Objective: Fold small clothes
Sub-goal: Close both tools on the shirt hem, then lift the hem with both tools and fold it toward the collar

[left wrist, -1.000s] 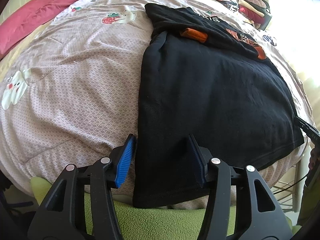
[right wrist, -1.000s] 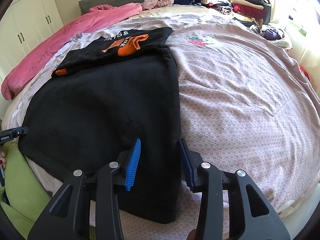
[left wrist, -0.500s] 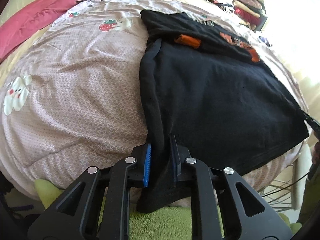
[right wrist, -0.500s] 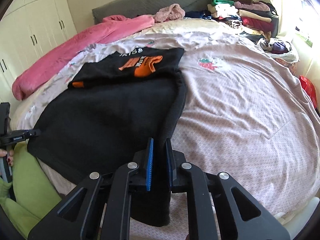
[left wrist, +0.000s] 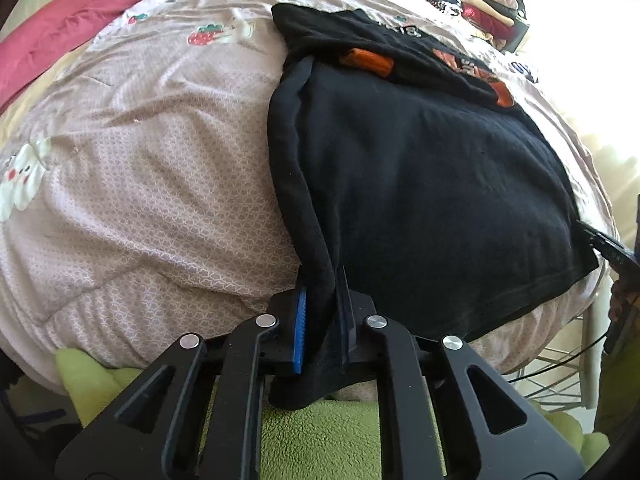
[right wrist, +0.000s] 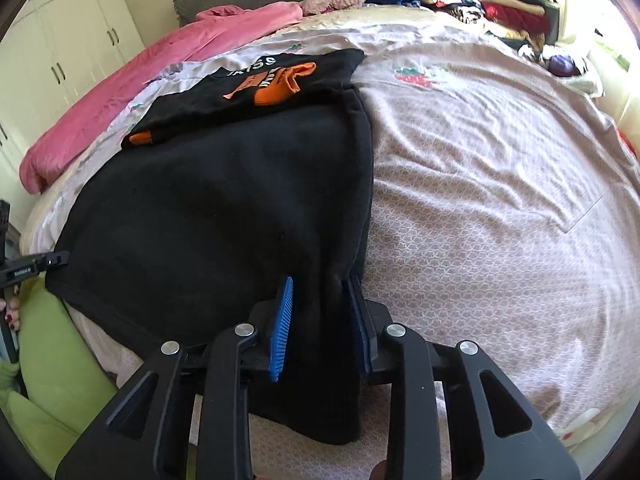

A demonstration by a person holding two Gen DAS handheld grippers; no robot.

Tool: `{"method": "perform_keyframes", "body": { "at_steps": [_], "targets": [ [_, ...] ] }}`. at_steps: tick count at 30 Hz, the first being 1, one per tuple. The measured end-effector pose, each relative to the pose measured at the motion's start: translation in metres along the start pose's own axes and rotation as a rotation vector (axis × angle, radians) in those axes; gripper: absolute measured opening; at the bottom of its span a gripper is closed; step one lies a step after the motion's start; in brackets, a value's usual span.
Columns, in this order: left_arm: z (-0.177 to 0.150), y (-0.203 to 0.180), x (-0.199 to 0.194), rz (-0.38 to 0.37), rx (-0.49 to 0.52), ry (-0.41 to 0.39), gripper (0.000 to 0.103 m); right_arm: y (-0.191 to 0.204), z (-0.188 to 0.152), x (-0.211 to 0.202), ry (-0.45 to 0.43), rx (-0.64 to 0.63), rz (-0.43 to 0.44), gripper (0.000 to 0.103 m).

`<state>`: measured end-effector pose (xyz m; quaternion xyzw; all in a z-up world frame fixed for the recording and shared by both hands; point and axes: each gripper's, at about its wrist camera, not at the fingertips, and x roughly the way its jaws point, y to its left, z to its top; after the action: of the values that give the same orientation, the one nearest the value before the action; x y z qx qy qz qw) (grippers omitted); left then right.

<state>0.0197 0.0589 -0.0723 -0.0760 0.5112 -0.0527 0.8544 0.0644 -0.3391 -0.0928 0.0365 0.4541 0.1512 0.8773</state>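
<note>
Here a black fleece garment with orange cuffs and an orange print [left wrist: 420,168] lies spread flat on a pale pink quilted bedspread with strawberry motifs [left wrist: 140,168], its sleeves folded across the far end. The left gripper [left wrist: 322,328] has its blue-padded jaws pinched tight on the near left hem corner of the garment, the cloth bunched into a ridge between them. The right gripper [right wrist: 322,324] straddles the near right hem corner; its jaws have just been opening a little, and the fabric hangs between them, seeming to touch the right-hand pad while a gap shows by the left one. Beyond the garment a rumpled pink blanket [right wrist: 152,80] runs along the far left edge of the bed, and a stack of folded clothes [right wrist: 492,4] sits at the far right corner. A lime-green fleece sleeve [right wrist: 52,352] shows at the near edge.
</note>
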Motion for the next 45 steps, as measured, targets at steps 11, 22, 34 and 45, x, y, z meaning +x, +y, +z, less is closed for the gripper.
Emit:
{"method": "perform_keyframes", "body": {
  "at_steps": [11,22,34,45],
  "targets": [
    [0.006,-0.001,-0.028,-0.017,0.003,-0.069,0.005,-0.004,-0.004,0.0,0.02,0.014,-0.01,0.028],
    [0.026,-0.008,-0.051,-0.026,0.005,-0.158,0.005,0.0,0.021,-0.045,-0.121,0.039,0.109,0.011],
    [0.081,0.002,-0.063,-0.019,-0.011,-0.238,0.005,-0.001,0.094,-0.067,-0.283,0.01,0.105,0.01],
    [0.141,0.007,-0.052,0.015,-0.012,-0.275,0.005,-0.002,0.171,-0.04,-0.343,-0.011,0.077,0.01]
  ]
}}
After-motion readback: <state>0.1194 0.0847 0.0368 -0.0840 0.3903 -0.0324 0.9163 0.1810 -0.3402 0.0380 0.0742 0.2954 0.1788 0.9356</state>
